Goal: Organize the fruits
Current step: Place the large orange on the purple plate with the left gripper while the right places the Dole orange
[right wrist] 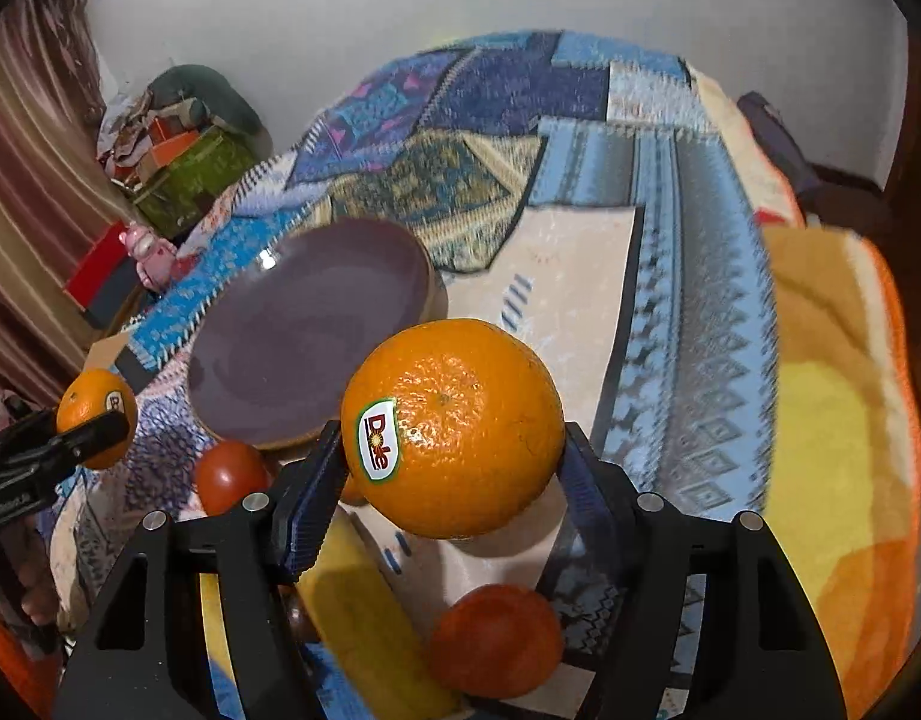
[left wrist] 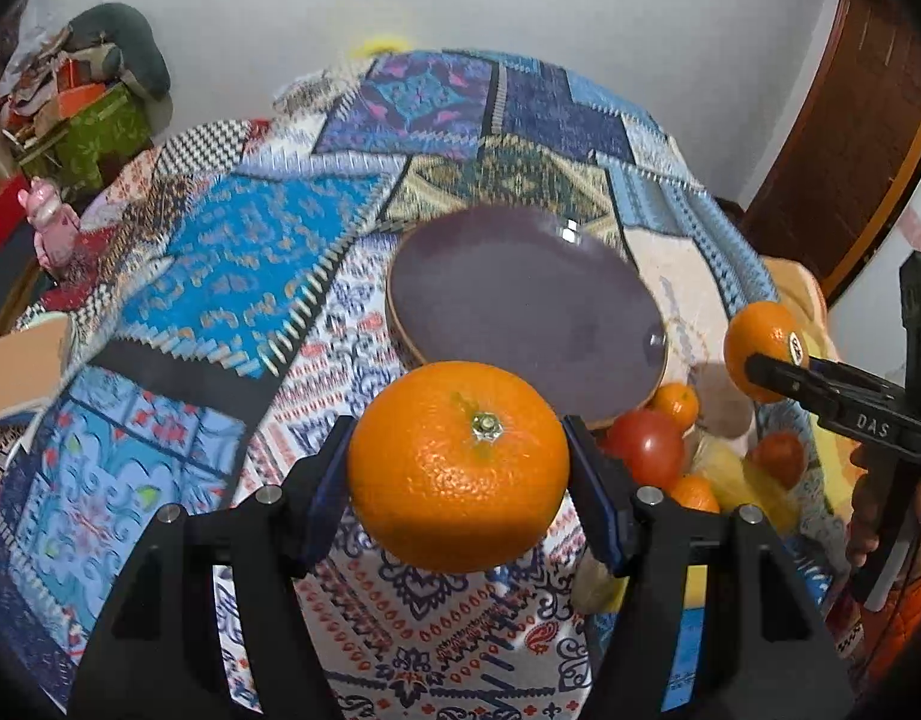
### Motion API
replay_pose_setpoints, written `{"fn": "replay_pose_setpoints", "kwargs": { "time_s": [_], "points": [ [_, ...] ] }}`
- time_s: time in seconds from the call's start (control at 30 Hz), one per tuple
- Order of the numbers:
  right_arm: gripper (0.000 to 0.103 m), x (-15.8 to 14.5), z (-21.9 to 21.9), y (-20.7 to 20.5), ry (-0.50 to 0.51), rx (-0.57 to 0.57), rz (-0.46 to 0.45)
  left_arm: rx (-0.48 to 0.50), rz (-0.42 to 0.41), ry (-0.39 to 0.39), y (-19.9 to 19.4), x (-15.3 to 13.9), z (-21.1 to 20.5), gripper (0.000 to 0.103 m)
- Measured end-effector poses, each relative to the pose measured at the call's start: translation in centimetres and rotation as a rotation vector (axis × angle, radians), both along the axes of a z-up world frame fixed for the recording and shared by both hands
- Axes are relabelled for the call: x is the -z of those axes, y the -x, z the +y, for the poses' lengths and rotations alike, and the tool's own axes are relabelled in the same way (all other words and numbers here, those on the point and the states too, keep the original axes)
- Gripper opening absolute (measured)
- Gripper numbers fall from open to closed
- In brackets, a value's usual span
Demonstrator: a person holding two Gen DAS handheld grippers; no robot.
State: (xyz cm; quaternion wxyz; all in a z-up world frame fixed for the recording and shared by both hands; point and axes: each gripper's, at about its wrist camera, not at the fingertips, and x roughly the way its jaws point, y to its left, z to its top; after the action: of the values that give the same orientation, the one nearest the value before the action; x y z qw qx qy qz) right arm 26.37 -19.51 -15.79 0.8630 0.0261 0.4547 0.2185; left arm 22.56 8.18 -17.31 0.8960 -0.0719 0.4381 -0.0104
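In the left wrist view, the left gripper [left wrist: 457, 474] holds a large orange [left wrist: 458, 467] clamped between its two fingers [left wrist: 325, 480], stem end facing the camera, lifted above the patchwork cloth [left wrist: 232, 276] that covers the worktop. Just beyond the orange lies a dark purple plate [left wrist: 520, 306] with a tan rim, its surface bare. To the right of the plate sits a cluster of fruit: a red tomato [left wrist: 646, 447], a small tangerine [left wrist: 676, 405], another small orange fruit [left wrist: 694, 492], a second reddish fruit [left wrist: 778, 456] and something yellow [left wrist: 736, 480] among them. At the far right the right gripper [left wrist: 760, 360] appears from the side, its fingers closed on a stickered orange [left wrist: 760, 342] held in the air above that cluster. A pink figurine [left wrist: 49, 222] stands at the left edge.

In the right wrist view, the right gripper [right wrist: 454, 450] grips the stickered orange [right wrist: 454, 426] between both fingers [right wrist: 307, 498], the Dole label [right wrist: 377, 441] facing the camera. Beneath it lie a yellow banana [right wrist: 364, 618] and a red-orange fruit [right wrist: 496, 642]. The red tomato [right wrist: 229, 477] rests against the near rim of the purple plate [right wrist: 304, 348], which sits to the upper left. At the left edge the left gripper [right wrist: 94, 426] holds the other orange [right wrist: 94, 405] aloft.
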Motion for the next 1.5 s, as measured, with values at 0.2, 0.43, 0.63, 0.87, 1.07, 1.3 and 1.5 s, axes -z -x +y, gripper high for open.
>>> {"fn": "replay_pose_setpoints", "kwargs": {
  "time_s": [0.2,0.43,0.63,0.87,1.07,1.3,1.5],
  "points": [
    [0.066,-2.7,1.2,-0.1,-0.017,-0.016,-0.068,0.023,-0.082,-0.019,-0.6,-3.3,-0.3,0.066],
    [0.066,-4.9,3.2,-1.1,-0.035,-0.035,-0.126,0.042,-0.154,-0.047,-2.3,-6.7,-1.1,0.066],
    [0.066,-5.7,5.1,-2.4,-0.031,-0.056,-0.158,0.037,-0.179,-0.043,-4.7,-8.0,-1.0,0.066],
    [0.066,-5.0,6.8,-4.3,-0.013,-0.072,-0.156,0.022,-0.165,-0.064,-8.0,-7.2,-0.6,0.066],
    [0.066,-3.0,8.5,-6.2,0.011,-0.078,-0.113,0.027,-0.105,-0.064,-10.5,-4.4,-0.4,0.066],
    [0.066,-0.4,10.2,-7.9,0.083,-0.108,-0.063,0.048,-0.020,-0.063,-13.2,-0.6,-0.3,0.066],
    [0.066,0.8,10.6,-8.8,0.101,-0.124,-0.032,0.052,0.039,-0.057,-15.2,1.6,0.3,0.066]
  ]
}}
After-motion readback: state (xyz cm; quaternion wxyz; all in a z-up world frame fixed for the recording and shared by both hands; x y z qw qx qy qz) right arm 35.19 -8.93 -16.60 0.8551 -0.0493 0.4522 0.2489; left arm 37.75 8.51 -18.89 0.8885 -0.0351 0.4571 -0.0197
